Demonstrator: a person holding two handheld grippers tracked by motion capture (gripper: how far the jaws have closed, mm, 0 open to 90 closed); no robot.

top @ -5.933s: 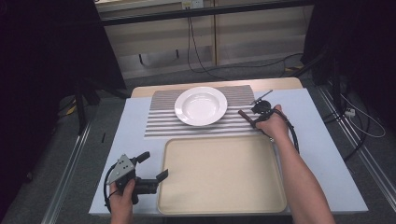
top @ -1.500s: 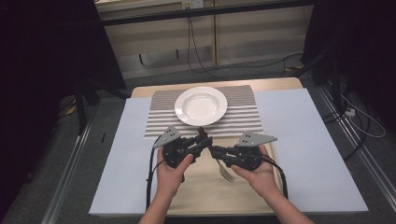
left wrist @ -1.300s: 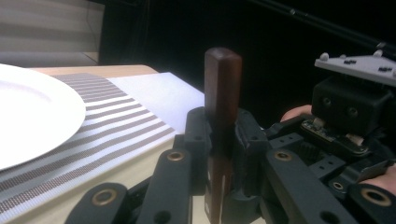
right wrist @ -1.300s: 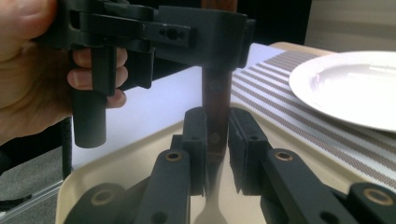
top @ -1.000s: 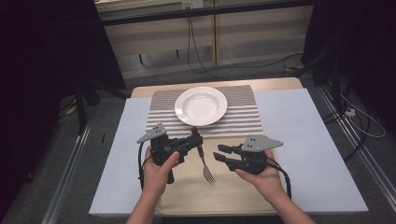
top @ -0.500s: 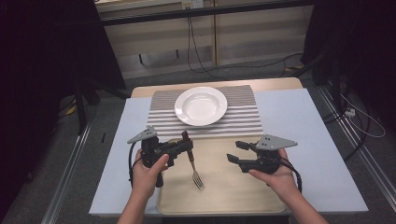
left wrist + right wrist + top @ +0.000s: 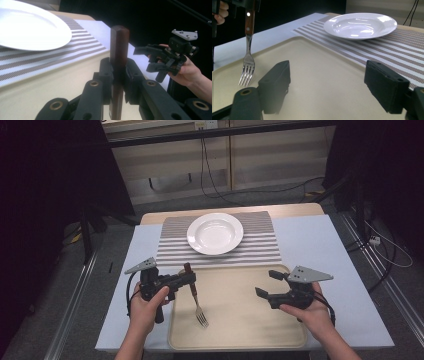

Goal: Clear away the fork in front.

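Observation:
A fork [image 7: 197, 302] with a brown wooden handle hangs tines down over the left part of the beige tray [image 7: 240, 330]. My left gripper [image 7: 189, 279] is shut on its handle [image 7: 119, 42], which stands upright between the pads. My right gripper [image 7: 269, 283] hovers over the tray's right part. Its jaws have just been opening and now stand open with nothing between them [image 7: 331, 85]. From the right gripper view the fork [image 7: 248, 65] hangs at the far left, tines just above the tray [image 7: 317, 65]. The left gripper view also takes in the right gripper [image 7: 146, 58].
A white plate [image 7: 215, 233] rests on a striped placemat [image 7: 260, 250] behind the tray, also seen as the plate [image 7: 360, 25] and the plate [image 7: 30, 30]. A pale cloth [image 7: 330, 250] covers the table. Dark floor and cables lie beyond the table edges.
The two grippers have drawn apart: the left carried the fork leftward, the right slid rightward and its jaws widened. Earlier both met at the fork over the tray's middle.

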